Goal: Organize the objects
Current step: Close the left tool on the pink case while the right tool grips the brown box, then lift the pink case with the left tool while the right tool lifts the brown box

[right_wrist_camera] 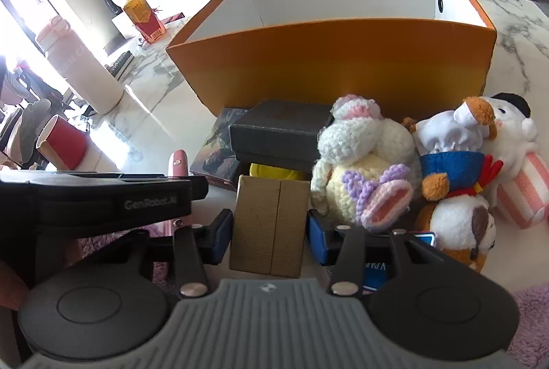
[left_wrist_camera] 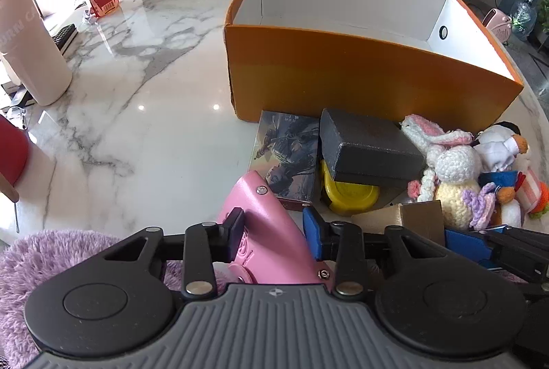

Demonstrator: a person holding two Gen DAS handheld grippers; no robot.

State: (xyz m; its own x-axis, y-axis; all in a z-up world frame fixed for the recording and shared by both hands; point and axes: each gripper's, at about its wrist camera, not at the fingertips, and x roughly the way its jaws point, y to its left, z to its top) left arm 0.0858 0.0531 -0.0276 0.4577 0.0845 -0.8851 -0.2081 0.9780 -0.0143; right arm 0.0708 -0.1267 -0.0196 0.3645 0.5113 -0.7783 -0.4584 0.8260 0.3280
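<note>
Left gripper [left_wrist_camera: 274, 231]: its fingers sit on either side of the pink leather case [left_wrist_camera: 271, 231] and appear pressed against its flanks, so I judge the case gripped; it juts forward and up between the pads, low over the table.
Book [left_wrist_camera: 286, 156]: flat on the marble just ahead of the left fingertips, beside the orange box wall; not yet put away.
Black box [left_wrist_camera: 367, 146]: ahead and right of the left fingers, tilted on top of the yellow container [left_wrist_camera: 350, 195]; both untouched.
Right gripper [right_wrist_camera: 269, 228]: the tan cardboard box [right_wrist_camera: 269, 228] stands upright between the fingers; they lie close along its sides, but whether they squeeze it I cannot tell.
Crochet bunny [right_wrist_camera: 363, 163]: just right of the right fingertips, leaning against the duck plush [right_wrist_camera: 453, 180] and the white plush [right_wrist_camera: 511, 142] further right.
Orange box [right_wrist_camera: 336, 60]: open, beyond all the fingers; what shows of its white inside is bare.
Progress: early, in my judgement. Nothing visible is stowed; the whole pile lies outside the box, with two items at the grippers.
</note>
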